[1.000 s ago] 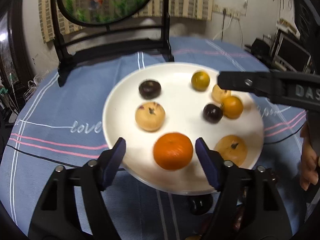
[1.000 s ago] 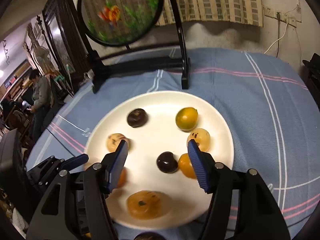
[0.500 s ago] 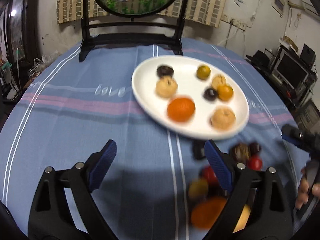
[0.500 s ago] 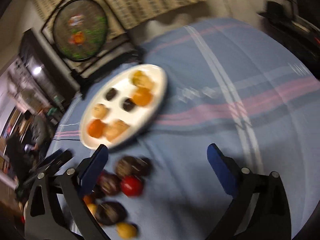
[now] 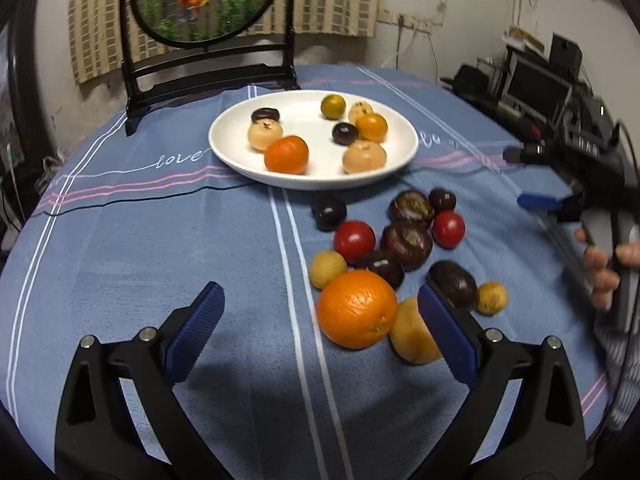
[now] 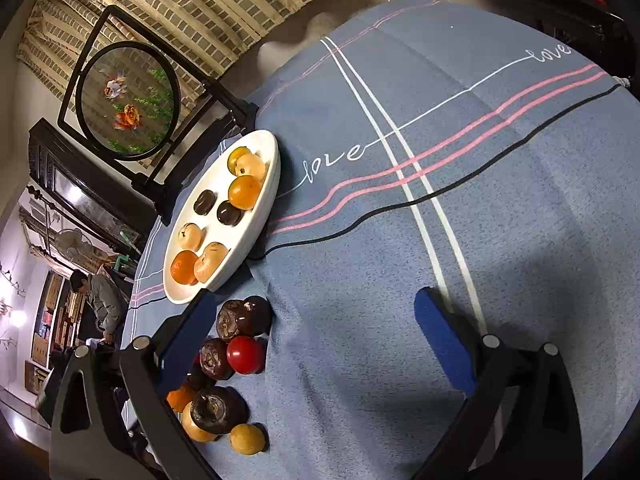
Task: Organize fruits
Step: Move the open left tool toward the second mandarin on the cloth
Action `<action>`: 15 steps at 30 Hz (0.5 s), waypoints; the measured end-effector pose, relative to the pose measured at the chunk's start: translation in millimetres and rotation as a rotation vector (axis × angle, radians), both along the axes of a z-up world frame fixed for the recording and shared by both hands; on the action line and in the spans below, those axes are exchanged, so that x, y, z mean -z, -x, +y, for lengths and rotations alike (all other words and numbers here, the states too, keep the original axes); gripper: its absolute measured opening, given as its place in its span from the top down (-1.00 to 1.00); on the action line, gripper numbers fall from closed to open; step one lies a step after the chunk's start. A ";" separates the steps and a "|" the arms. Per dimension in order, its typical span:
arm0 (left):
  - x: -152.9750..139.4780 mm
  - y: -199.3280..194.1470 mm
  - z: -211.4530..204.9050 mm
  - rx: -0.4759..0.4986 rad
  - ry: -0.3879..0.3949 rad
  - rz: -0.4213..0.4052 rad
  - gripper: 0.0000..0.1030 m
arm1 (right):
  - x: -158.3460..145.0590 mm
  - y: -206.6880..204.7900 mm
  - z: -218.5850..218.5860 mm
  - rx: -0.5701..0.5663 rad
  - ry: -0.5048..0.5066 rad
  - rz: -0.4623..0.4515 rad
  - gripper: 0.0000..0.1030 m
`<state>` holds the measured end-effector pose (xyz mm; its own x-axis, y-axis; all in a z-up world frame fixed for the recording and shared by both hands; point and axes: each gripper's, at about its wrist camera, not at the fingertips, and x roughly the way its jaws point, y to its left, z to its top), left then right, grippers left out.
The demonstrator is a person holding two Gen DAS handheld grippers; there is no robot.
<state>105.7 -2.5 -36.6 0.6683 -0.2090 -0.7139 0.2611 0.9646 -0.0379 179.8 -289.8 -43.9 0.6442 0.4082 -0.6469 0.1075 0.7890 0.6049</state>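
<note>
In the left wrist view, the left tool is seen low over the blue striped cloth of the surface, its jaws spread wide after having just been opening, and nothing is pressed by the blue pads; only the large orange and a tan fruit are framed just inside the right-hand pad, lying on the cloth. Beyond them a loose heap of fruits is spread on the cloth: two red ones, several dark purple ones and small yellow ones, some touching. Farther back a white plate is set on the cloth, and eight fruits are carried on it, an orange one at its near edge among them. Behind the plate a round painted screen in a black stand is stood. At the right edge the right tool is seen blurred, gripped by a hand. In the right wrist view, which is strongly rolled, the right tool is shown with its jaws held wide and only bare cloth between them; the heap of fruits is found beside and partly behind its left finger, and the plate lies beyond that, upper left. A person is seen in a lit room at the far left
</note>
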 end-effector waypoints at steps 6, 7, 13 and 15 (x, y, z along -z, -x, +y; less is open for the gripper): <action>9.6 -8.4 8.4 -0.054 -0.046 0.051 -0.96 | -1.8 0.8 -1.6 0.003 -0.018 -0.004 -0.93; 7.3 -7.8 14.0 -0.077 -0.039 0.038 -0.96 | -1.8 0.6 -2.4 0.003 -0.020 -0.006 -0.93; -11.0 -3.3 68.9 -0.398 -0.060 -0.097 -0.96 | -2.6 0.7 -3.2 0.003 -0.041 -0.009 -0.93; -9.4 -3.8 79.3 -0.390 0.020 -0.069 -0.96 | -3.7 1.2 -2.2 -0.003 -0.040 -0.015 -0.93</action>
